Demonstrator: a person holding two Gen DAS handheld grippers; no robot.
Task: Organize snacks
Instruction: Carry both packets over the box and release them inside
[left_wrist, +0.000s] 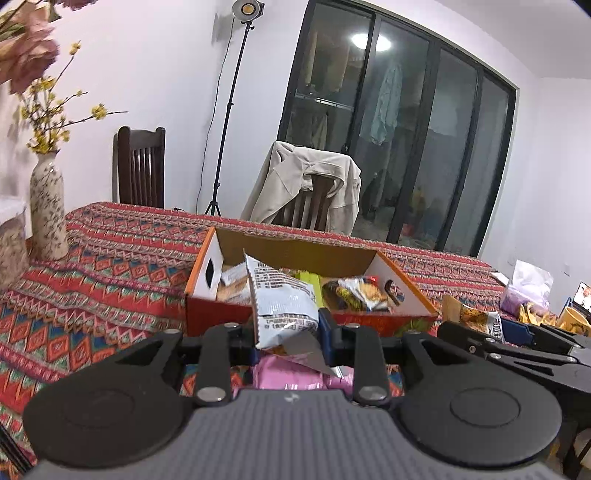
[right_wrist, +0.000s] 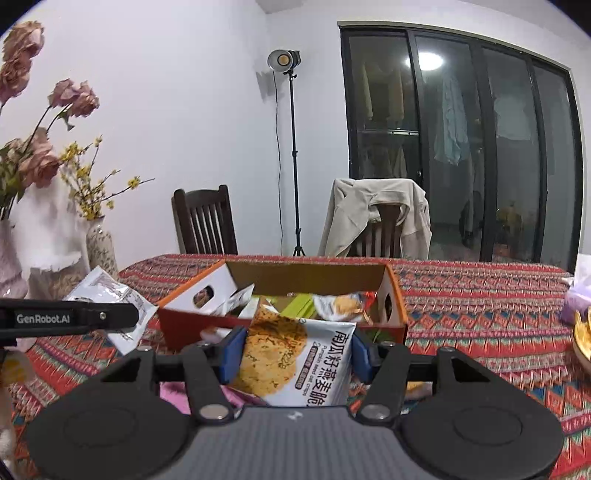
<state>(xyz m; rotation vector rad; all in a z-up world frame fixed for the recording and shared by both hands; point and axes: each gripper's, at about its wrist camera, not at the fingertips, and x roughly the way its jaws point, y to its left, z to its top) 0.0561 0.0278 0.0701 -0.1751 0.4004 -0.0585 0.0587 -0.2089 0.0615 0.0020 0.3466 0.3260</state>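
We hold a snack packet in each gripper, both raised above the patterned tablecloth in front of the open cardboard box. Our left gripper has its blue pads pressed tight on a silvery white packet printed with small text; the packet stands upright between the jaws, its top edge leaning toward the box, with a pink wrapper lying on the table beneath it. Our right gripper is partly closed, its blue pads clamped on both sides of a pumpkin seed oat crisps bag, a white pouch showing a round golden crisp, held just short of the box's near wall. In the right wrist view the box already contains several packets, among them a green one and a crisp pouch. The box has orange-edged end panels with cut-out hand holes. To the left stand a floral vase with yellow sprigs and pink flowers. Behind the table we see a dark wooden chair, a second chair draped with a beige jacket, a studio light on a stand, and dark glass sliding doors.
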